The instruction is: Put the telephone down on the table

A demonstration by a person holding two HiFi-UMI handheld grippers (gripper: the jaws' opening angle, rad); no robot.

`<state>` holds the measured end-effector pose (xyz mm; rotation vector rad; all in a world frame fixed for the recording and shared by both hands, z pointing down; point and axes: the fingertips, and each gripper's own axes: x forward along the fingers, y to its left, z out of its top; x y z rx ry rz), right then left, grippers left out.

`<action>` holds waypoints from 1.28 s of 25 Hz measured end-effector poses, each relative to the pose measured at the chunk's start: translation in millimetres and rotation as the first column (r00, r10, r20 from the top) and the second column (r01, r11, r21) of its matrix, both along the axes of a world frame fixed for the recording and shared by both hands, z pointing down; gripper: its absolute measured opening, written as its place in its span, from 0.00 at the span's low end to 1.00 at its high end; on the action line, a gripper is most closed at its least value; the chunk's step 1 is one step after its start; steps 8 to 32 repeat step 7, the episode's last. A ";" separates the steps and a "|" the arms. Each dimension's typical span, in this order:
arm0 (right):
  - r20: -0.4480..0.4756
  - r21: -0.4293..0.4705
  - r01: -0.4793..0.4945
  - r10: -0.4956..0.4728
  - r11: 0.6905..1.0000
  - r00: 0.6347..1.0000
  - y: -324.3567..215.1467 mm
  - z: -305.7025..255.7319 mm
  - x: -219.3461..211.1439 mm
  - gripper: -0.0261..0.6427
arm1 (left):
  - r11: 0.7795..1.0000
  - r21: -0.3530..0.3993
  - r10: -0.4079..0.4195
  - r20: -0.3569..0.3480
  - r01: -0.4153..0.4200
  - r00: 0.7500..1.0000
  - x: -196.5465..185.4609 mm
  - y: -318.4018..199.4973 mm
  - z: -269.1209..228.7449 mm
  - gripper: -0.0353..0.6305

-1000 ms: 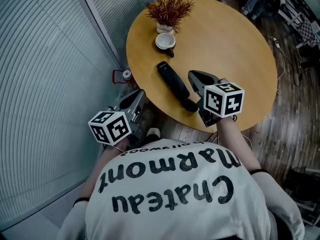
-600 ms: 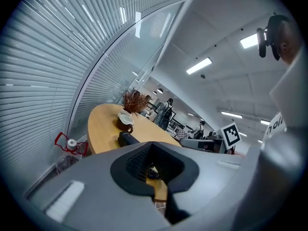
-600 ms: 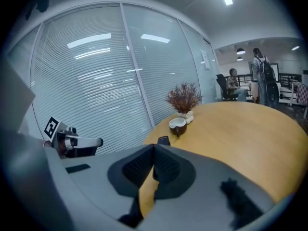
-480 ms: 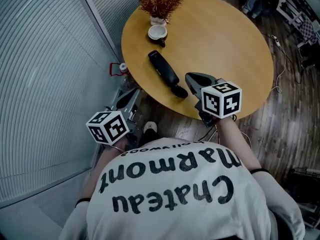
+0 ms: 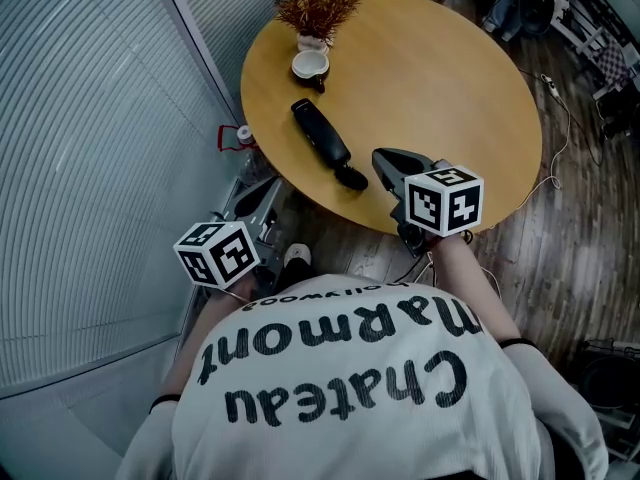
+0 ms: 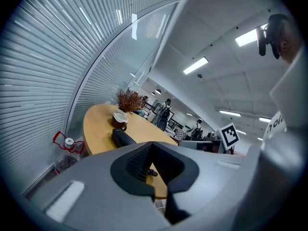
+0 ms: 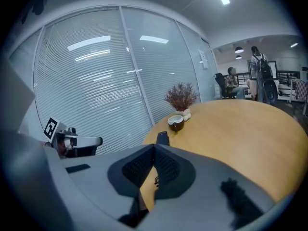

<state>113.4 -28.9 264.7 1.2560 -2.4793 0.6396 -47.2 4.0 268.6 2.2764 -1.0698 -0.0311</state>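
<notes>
The black telephone (image 5: 322, 145) lies flat on the round wooden table (image 5: 440, 78), slanting from the cup toward the near edge, with nothing touching it. My right gripper (image 5: 380, 156) hovers over the table's near rim, just right of the telephone's near end, shut and empty. My left gripper (image 5: 275, 186) is off the table to the left, above the floor, shut with nothing in it. In the left gripper view the telephone (image 6: 122, 138) shows beyond the jaws (image 6: 152, 144). The right gripper view has it (image 7: 162, 138) just past the jaws (image 7: 154, 146).
A dark cup (image 5: 309, 66) and a potted dry plant (image 5: 318, 8) stand at the table's far left. A water bottle with a red handle (image 5: 240, 135) sits on the floor by the glass wall with blinds (image 5: 90, 118). Cables lie on the wooden floor (image 5: 560, 98) at right.
Both grippers have drawn back from the table toward the person, so the telephone now lies further ahead of the right gripper. The telephone stays where it lay on the table.
</notes>
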 end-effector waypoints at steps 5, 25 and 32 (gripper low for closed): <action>0.008 0.004 -0.005 0.005 1.000 1.000 8.7 -9.8 4.3 0.06 | 1.000 0.003 -0.005 0.011 0.005 1.000 2.1 9.9 -9.7 0.06; 0.007 0.007 -0.002 0.002 1.000 1.000 15.6 -11.2 3.2 0.06 | 1.000 0.004 -0.007 0.012 0.007 1.000 1.4 17.1 -10.9 0.06; 0.007 0.007 -0.002 0.002 1.000 1.000 15.6 -11.2 3.2 0.06 | 1.000 0.004 -0.007 0.012 0.007 1.000 1.4 17.1 -10.9 0.06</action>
